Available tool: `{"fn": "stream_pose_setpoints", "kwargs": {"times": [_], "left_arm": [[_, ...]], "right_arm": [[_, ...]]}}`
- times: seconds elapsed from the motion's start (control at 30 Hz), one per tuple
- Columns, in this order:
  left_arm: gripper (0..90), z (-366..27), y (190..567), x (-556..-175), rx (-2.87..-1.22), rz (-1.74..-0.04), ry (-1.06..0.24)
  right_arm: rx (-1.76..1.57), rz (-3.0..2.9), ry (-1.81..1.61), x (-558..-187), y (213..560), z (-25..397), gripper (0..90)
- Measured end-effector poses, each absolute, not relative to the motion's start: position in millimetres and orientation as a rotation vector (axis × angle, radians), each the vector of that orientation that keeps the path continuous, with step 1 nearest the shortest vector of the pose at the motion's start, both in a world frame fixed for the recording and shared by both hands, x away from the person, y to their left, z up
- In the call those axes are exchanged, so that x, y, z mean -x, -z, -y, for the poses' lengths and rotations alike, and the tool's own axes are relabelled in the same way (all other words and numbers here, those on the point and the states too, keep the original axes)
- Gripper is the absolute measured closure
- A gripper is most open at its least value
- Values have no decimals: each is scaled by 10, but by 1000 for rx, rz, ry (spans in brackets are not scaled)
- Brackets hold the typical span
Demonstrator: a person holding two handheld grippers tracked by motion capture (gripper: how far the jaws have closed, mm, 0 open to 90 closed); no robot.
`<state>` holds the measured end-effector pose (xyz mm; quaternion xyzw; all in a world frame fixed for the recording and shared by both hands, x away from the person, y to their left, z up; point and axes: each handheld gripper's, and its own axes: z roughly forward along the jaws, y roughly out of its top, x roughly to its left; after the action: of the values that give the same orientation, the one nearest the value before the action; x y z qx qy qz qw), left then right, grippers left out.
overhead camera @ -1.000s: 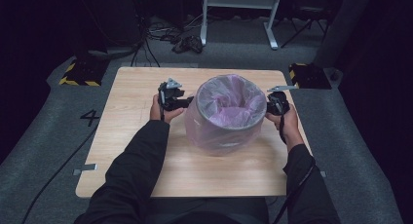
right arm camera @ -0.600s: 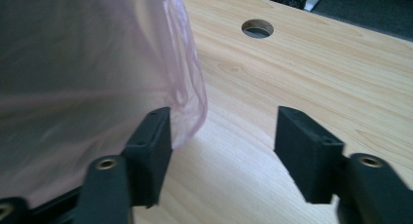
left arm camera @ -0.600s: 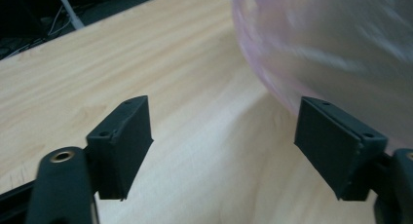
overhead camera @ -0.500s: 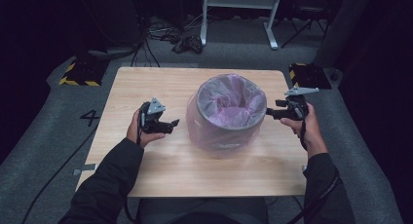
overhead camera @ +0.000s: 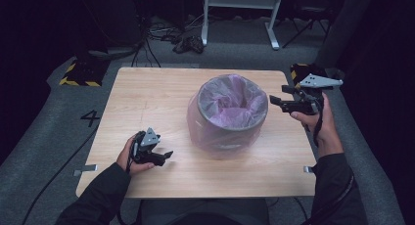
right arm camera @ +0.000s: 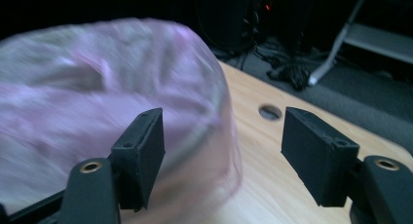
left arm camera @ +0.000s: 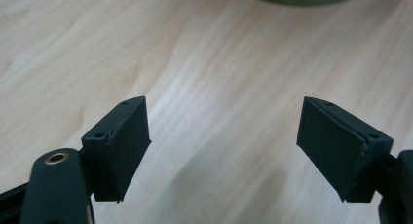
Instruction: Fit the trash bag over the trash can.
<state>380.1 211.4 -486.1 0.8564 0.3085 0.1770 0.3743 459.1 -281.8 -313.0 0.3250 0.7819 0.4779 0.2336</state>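
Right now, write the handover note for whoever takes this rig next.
Left tongs: open, empty, low over the table at its near left, apart from the bin.
Right tongs: open, empty, raised beside the bin's right rim, not touching it.
Bin: upright mid-table, pink bag lining it and folded down over the rim and outer wall.
Done: bag looks fitted.
Left: likely nothing but a check of the fit.

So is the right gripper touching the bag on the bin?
Apart. The high view shows bare table between the right gripper and the bagged bin; the right gripper view shows its jaws open and empty.
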Motion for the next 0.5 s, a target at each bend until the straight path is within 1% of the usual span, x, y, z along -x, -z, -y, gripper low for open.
{"fn": "stream_pose_setpoints", "kwargs": {"times": [0.2, 0.5], "left_arm": [[183, -2159, 4953, -3701, -2208, -819, -424], [171, -2225, 4998, -3683, -2217, -865, -437]], "right_arm": [[-810, -2150, -1352, -4515, 2950, 2596, 316], [-695, -2218, -1318, -4573, 2899, 2219, 306]]}}
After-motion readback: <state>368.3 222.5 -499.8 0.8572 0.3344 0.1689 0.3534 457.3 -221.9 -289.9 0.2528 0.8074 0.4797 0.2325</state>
